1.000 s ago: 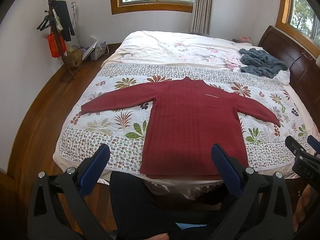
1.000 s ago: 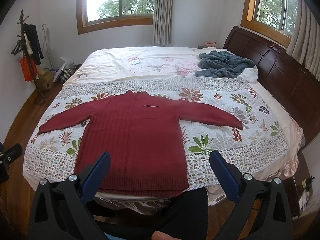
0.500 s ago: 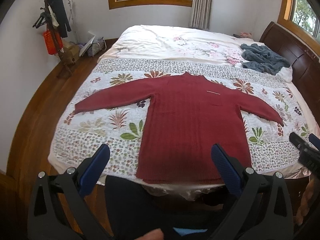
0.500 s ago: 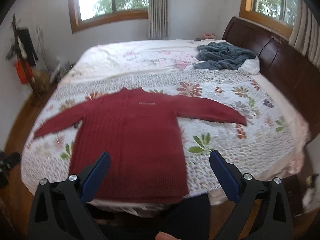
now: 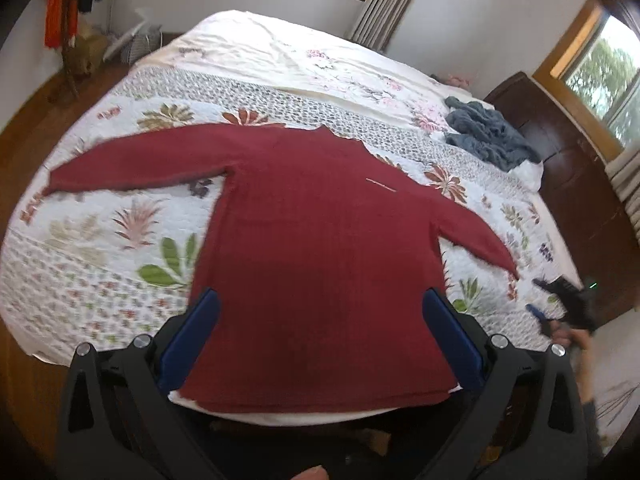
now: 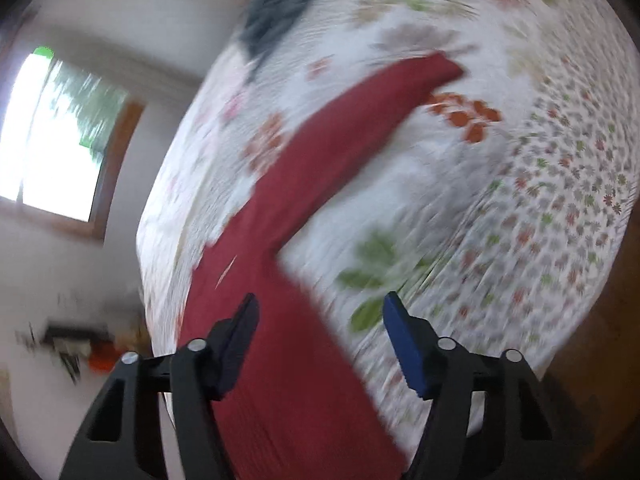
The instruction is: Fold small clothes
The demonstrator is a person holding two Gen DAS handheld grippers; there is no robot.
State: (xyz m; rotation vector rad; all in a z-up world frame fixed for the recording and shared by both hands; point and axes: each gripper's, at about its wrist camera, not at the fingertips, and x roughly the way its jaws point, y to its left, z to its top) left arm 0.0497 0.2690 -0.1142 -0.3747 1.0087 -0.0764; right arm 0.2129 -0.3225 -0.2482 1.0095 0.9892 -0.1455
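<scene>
A dark red knitted sweater (image 5: pixel 316 248) lies flat on the floral quilt (image 5: pixel 100 240), both sleeves spread out, hem at the near bed edge. My left gripper (image 5: pixel 320 320) hovers open above the hem, its blue pads wide apart with nothing between them. In the left wrist view my right gripper (image 5: pixel 560 304) appears at the bed's right side, held in a hand. The right wrist view is rolled and blurred: the sweater (image 6: pixel 296 380) runs under my right gripper (image 6: pixel 320 320), which is open and close above the armpit; the right sleeve (image 6: pixel 360 128) stretches away.
A blue-grey blanket (image 5: pixel 488 136) is bunched at the far right of the bed beside the dark wooden headboard (image 5: pixel 568 168). Wooden floor (image 5: pixel 24 112) surrounds the bed; a coat rack with bags (image 5: pixel 68 20) stands at the far left wall.
Both grippers have come forward and down over the bed. The right gripper swung to the right side, rolled sharply, and its jaws have narrowed somewhat. The sweater has not moved.
</scene>
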